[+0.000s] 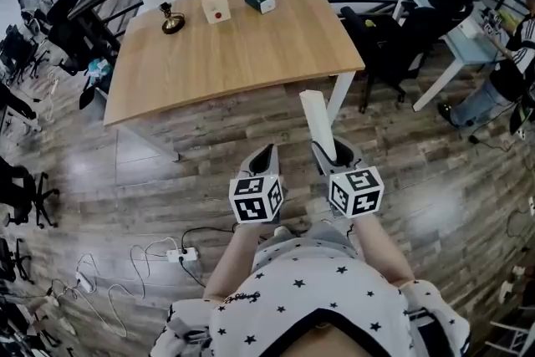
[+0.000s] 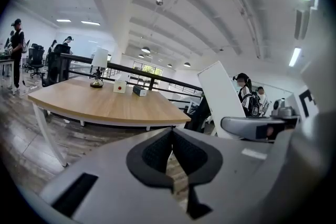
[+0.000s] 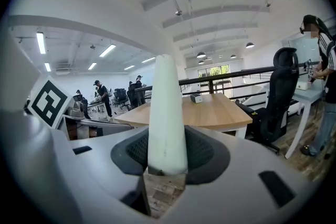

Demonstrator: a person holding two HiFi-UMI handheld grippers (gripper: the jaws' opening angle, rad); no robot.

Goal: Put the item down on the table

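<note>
My right gripper [image 1: 330, 153] is shut on a long white flat-sided bar [image 1: 318, 123], which sticks up and forward from between the pads. In the right gripper view the white bar [image 3: 167, 113] rises upright out of the right gripper [image 3: 167, 153], both black pads pressed on its lower end. My left gripper [image 1: 266, 155] hangs beside it, shut and empty; its pads [image 2: 157, 152] meet at the tips. Both grippers are over the wood floor, in front of the wooden table [image 1: 242, 54], apart from it. In the left gripper view the bar [image 2: 223, 97] leans at the right.
On the table's far side stand a small lamp [image 1: 172, 19], a white box with a red dot [image 1: 216, 8] and a dark green box [image 1: 259, 0]. Black office chairs [image 1: 393, 38] and a seated person [image 1: 510, 71] are at the right. A power strip with cables [image 1: 180, 253] lies on the floor.
</note>
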